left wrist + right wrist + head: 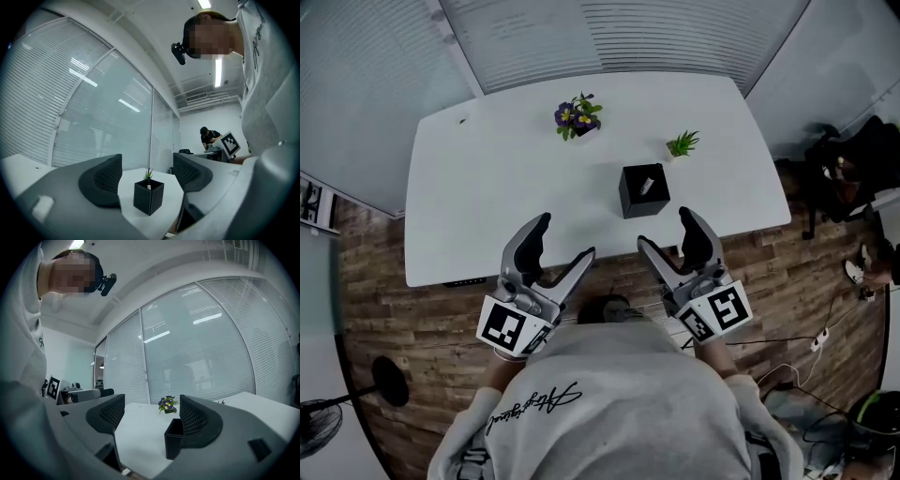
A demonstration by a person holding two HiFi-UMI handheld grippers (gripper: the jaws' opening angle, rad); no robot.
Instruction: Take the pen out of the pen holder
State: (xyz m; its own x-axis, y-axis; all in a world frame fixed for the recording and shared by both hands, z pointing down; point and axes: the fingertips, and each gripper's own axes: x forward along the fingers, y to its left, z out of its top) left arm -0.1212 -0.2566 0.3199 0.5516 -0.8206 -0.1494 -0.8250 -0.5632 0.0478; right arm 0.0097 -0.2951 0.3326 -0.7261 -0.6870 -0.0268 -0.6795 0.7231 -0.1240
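A black square pen holder (644,189) stands on the white table (487,187), near its front edge, with a white pen (646,186) inside. My left gripper (565,240) hangs open at the table's front edge, left of the holder, nothing between its fingers. My right gripper (667,228) is open just in front of the holder, apart from it. In the left gripper view the holder (148,197) stands ahead between the jaws, the pen tip (149,186) showing. In the right gripper view the holder (174,438) is half hidden behind the right jaw.
A pot of purple flowers (577,116) stands at the table's far middle, a small green plant (682,144) to its right behind the holder. Wood floor runs under the front edge. A person sits at a desk (209,138) in the background.
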